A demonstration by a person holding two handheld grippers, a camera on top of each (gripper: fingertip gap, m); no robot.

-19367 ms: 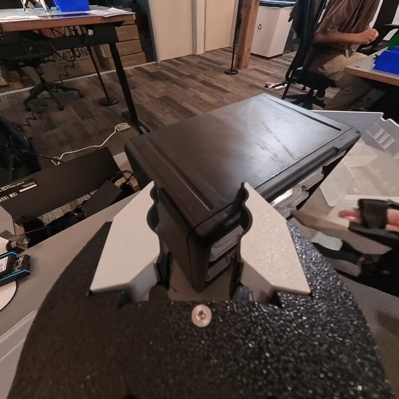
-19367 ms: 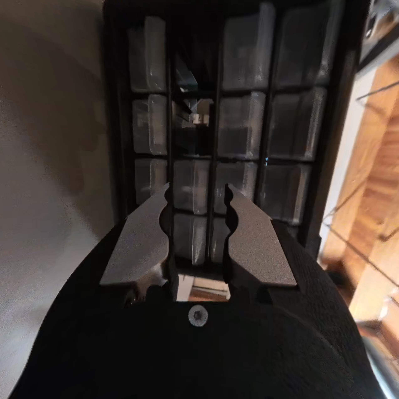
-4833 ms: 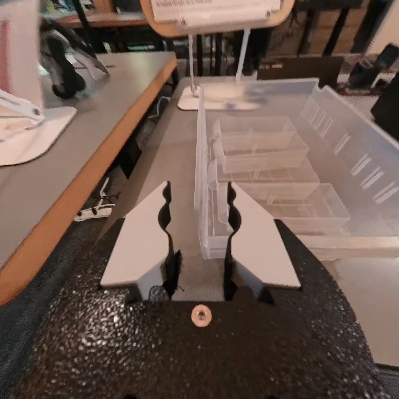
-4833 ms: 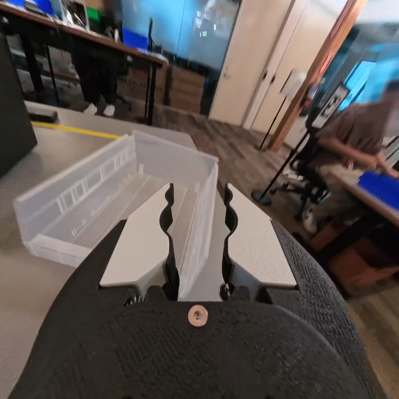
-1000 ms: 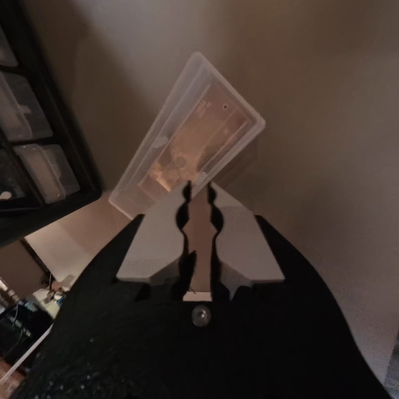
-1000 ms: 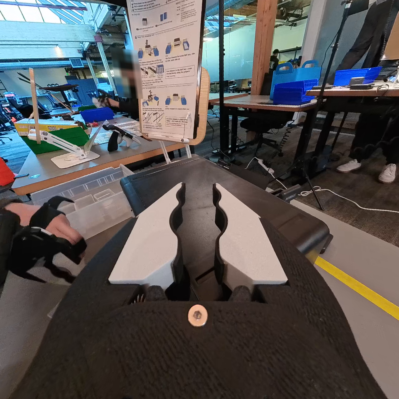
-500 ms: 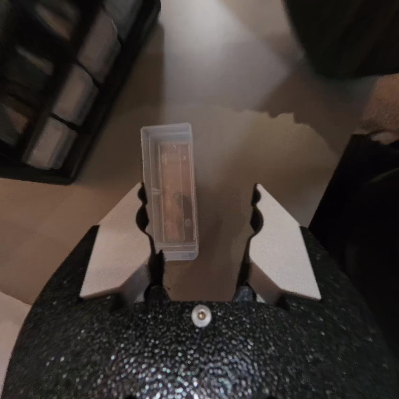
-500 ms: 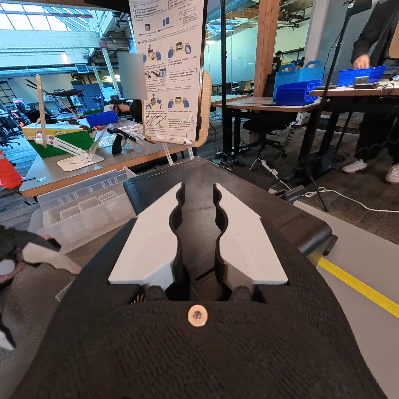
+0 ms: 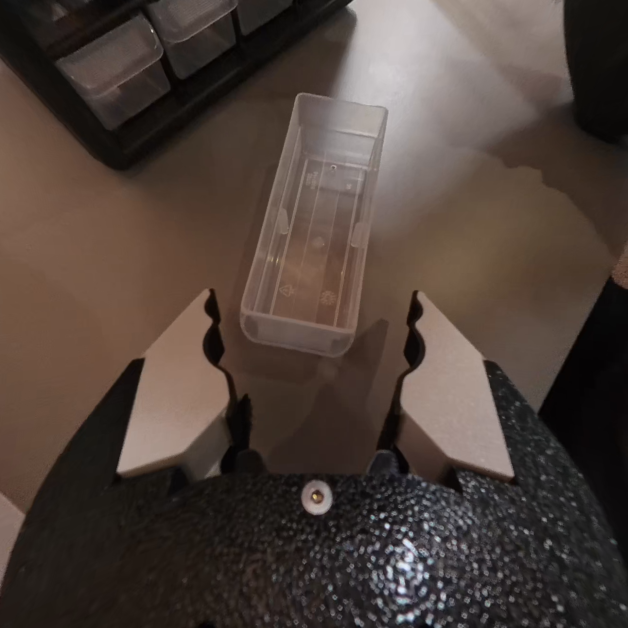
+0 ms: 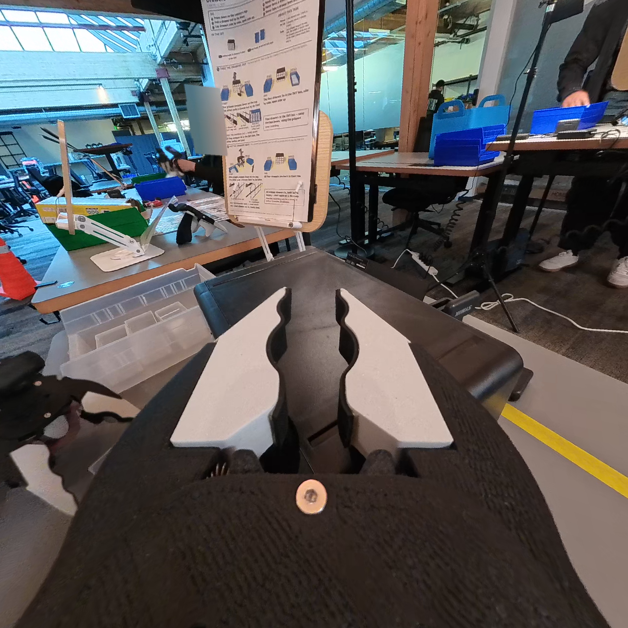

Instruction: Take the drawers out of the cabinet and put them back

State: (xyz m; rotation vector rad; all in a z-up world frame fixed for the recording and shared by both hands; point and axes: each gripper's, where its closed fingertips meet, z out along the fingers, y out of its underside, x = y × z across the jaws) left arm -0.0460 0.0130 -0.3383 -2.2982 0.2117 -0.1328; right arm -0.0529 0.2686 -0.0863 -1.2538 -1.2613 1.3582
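Now our left gripper (image 9: 312, 326) gapes wide, its drawer (image 9: 314, 224) released onto the table (image 9: 102, 238), open side up, long axis running near to far; our right gripper (image 10: 312, 326), fingers slightly parted, rests on the cabinet (image 10: 424, 326).

A grey table (image 9: 85, 255) carries everything here. A clear plastic drawer (image 9: 316, 221) lies on it open side up, just in front of the black drawer cabinet (image 9: 112, 136), close to it but apart. In the right wrist view the cabinet stands on the same tabletop, with a clear plastic bin (image 10: 136, 339) beside it holding more clear drawers. A yellow tape line (image 10: 560, 448) runs across the surface.
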